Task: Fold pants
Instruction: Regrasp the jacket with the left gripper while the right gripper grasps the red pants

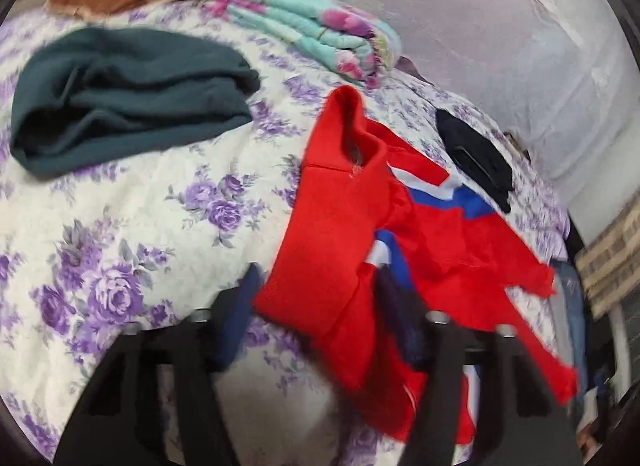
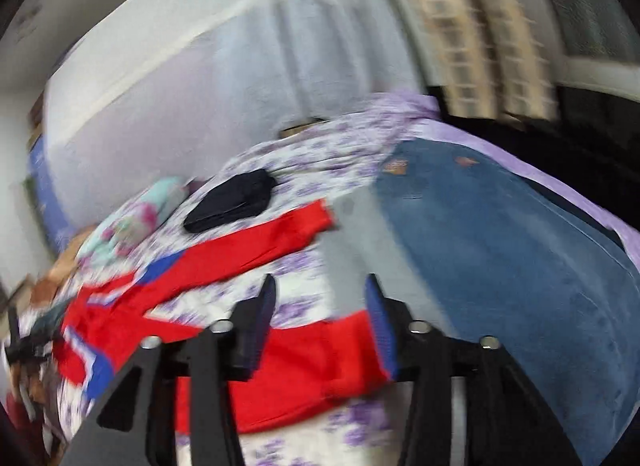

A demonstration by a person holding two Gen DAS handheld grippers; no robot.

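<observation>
The red pants with blue and white stripes lie crumpled on the floral bedsheet. My left gripper is open, its fingers spread either side of the waist end of the pants, which lies between them. In the right wrist view the pants stretch across to the left, and one red leg end lies between the open fingers of my right gripper. Neither gripper is closed on the cloth.
A dark green folded garment and a teal floral folded blanket lie at the back left. A small black folded item lies beyond the pants. Blue jeans lie to the right. A wall and curtain stand behind.
</observation>
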